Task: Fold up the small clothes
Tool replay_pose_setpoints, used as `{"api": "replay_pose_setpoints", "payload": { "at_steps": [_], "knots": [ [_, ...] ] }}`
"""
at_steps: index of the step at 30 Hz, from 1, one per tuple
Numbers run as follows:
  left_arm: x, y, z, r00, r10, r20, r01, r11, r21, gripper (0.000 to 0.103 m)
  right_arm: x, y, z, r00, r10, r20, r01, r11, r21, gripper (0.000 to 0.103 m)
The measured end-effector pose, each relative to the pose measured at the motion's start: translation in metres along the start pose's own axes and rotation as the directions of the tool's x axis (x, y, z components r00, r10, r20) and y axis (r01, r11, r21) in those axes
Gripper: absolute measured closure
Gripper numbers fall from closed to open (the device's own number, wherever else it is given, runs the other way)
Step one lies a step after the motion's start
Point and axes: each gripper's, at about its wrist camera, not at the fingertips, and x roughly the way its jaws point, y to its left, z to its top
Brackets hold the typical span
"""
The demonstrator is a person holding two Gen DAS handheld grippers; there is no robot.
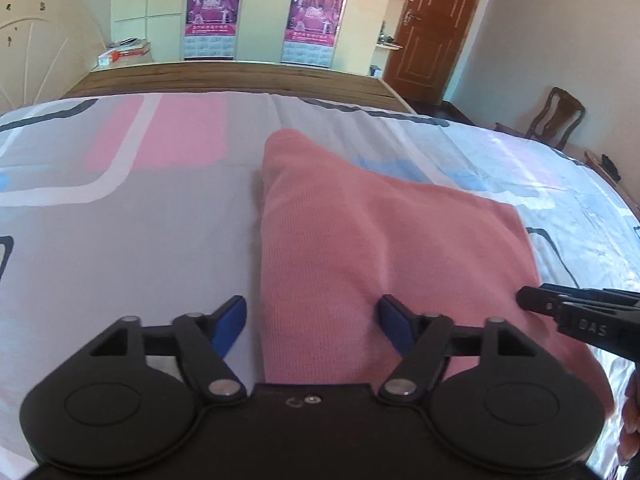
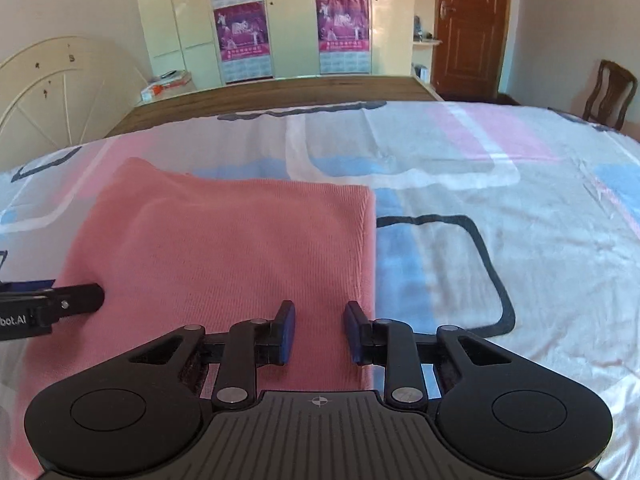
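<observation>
Left wrist view
- Cloth: the pink cloth [image 1: 360,248] lies flat on the patterned bedsheet [image 1: 120,220], straight ahead of the left gripper [image 1: 312,324] and running away from it toward the wooden bed end [image 1: 240,80].
- Long axis: roughly in line with the gripper's fingers, with its left edge between them.
- Left gripper: spread wide, empty, low over the cloth's near left edge; left blue pad over bare sheet, right pad over cloth.
- Right gripper: its black tip [image 1: 536,300] comes in from the right, at the cloth's right side.

Right wrist view
- Cloth: the same pink cloth [image 2: 224,248] fills the left and centre; its right edge runs forward just past the right pad.
- Right gripper: the right gripper [image 2: 320,332] is parted with a narrower gap, holding nothing, over the near right corner area.
- Contact: whether either tool touches the fabric is hard to tell.
- Nearer tool: each sits at its own near corner, so neither looks closer.
</observation>
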Motion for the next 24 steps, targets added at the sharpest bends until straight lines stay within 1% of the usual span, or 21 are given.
{"api": "replay_pose_setpoints", "payload": {
  "at_steps": [2,4,6,7,8,10,13,15,18,22,24],
  "knots": [
    [-0.001,0.003,0.002,1.000,0.004,-0.009,-0.004,1.000,-0.012,0.022,-0.003,-0.002,0.001,1.000,0.022,0.005,-0.022,1.000,-0.015,0.075],
    [-0.002,0.004,0.003,1.000,0.006,-0.012,-0.006,1.000,-0.019,0.020,-0.009,-0.007,0.002,0.999,0.046,0.018,-0.046,0.999,-0.003,0.074],
    [-0.004,0.004,0.005,1.000,0.011,-0.012,-0.011,1.000,-0.023,0.017,-0.013,-0.011,0.004,0.998,0.049,0.029,-0.049,0.999,-0.003,0.073],
    [-0.004,0.004,0.005,1.000,0.014,-0.014,-0.014,1.000,-0.026,0.017,-0.015,-0.013,0.005,0.998,0.055,0.032,-0.055,0.999,-0.001,0.066],
    [-0.005,0.005,0.006,1.000,0.013,-0.017,-0.013,0.999,-0.031,0.016,-0.015,-0.016,0.007,0.997,0.064,0.031,-0.065,0.998,0.009,0.051],
    [-0.003,0.007,0.007,1.000,0.000,-0.031,-0.002,0.999,-0.045,0.016,-0.013,-0.024,0.009,0.996,0.088,0.019,-0.088,0.995,0.042,0.037],
    [0.001,0.010,0.008,0.998,-0.032,-0.052,0.028,0.997,-0.065,0.016,-0.009,-0.036,0.009,0.995,0.104,0.001,-0.104,0.992,0.078,0.037],
    [0.005,0.011,0.007,0.997,-0.045,-0.056,0.042,0.997,-0.070,0.016,-0.004,-0.045,0.008,0.989,0.146,-0.026,-0.141,0.982,0.124,0.037],
    [0.010,0.012,0.006,0.995,-0.078,-0.070,0.072,0.994,-0.085,0.016,0.006,-0.055,0.005,0.974,0.216,-0.065,-0.200,0.960,0.194,0.037],
    [0.019,0.014,0.004,0.987,-0.129,-0.099,0.116,0.986,-0.121,0.015,0.010,-0.060,0.004,0.962,0.267,-0.053,-0.248,0.939,0.237,0.037],
    [0.021,0.013,0.005,0.983,-0.147,-0.107,0.133,0.982,-0.132,0.018,0.011,-0.060,0.005,0.954,0.297,-0.047,-0.275,0.925,0.262,0.037]
  ]
}}
